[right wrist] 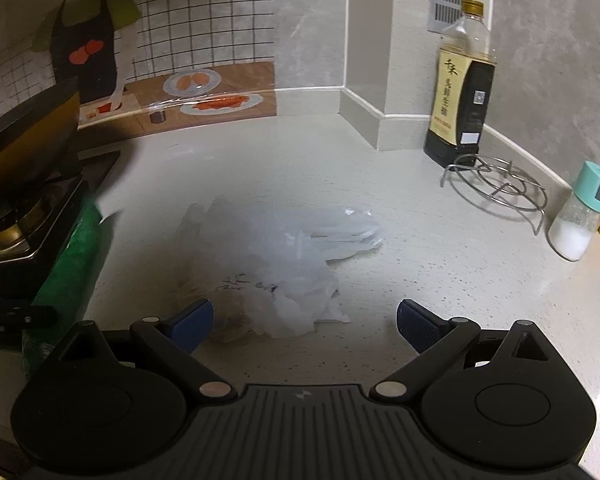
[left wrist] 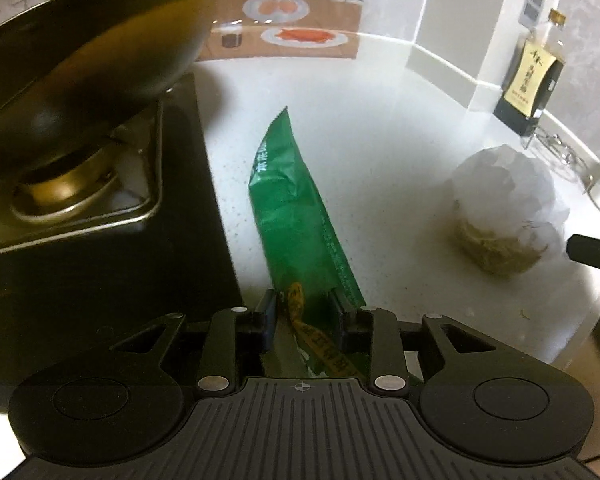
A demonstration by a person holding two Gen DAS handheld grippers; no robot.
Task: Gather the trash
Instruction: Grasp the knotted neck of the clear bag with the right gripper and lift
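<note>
A: What is the left tool (left wrist: 303, 312) doing?

B: It is clenched on the near end of the green wrapper (left wrist: 296, 208), which runs away toward 12 o'clock across the white tabletop (left wrist: 400, 128), right beside the gas stove (left wrist: 100, 216). Gripping one end probably lets the long, limp pack be lifted clear of the stove edge.

A: And the right tool (right wrist: 305, 320)?

B: Released, jaws spread wide, low over the crumpled clear plastic bag (right wrist: 276, 256) at its 12 o'clock; I judge it is lining up to pinch that next.

A: How many pieces of trash?

B: Two that I can count: one wrapper, one bag with brownish scraps inside. At 2 o'clock stand one vinegar bottle (right wrist: 462, 92), one wire trivet (right wrist: 500, 188) and one salt shaker (right wrist: 580, 216), likely not trash.
</note>
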